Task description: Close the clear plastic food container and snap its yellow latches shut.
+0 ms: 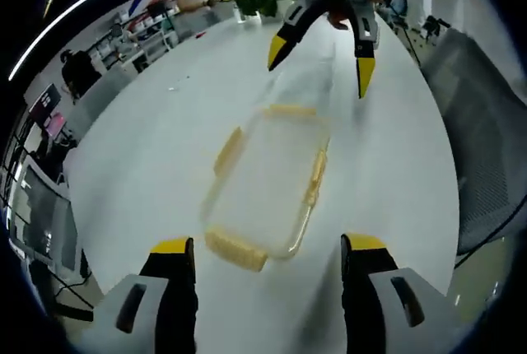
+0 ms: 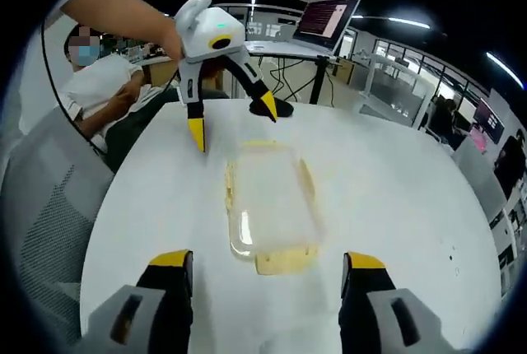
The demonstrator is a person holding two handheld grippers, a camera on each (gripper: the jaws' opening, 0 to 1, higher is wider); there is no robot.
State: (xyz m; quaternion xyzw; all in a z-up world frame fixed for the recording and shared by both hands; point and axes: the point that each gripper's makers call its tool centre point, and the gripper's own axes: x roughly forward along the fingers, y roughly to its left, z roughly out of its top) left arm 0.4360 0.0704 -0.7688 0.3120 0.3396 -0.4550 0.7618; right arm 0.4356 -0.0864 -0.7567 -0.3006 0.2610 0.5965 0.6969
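The left gripper (image 1: 268, 259) hangs with fingers spread wide, the clear plastic food container (image 1: 268, 181) lying on the white table (image 1: 156, 140) just ahead, between them. One yellow latch (image 1: 235, 249) sits nearest its fingertips (likely the first target). The right gripper (image 2: 265, 272), fingers likewise spread and empty, faces the container's opposite end, probably to bracket it for latching.

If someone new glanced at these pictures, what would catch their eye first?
The clear plastic food container with yellow latches lies in the middle of the round white table, between two open grippers. In the left gripper view, the right gripper hangs beyond its far end; the left gripper does likewise in the right gripper view.
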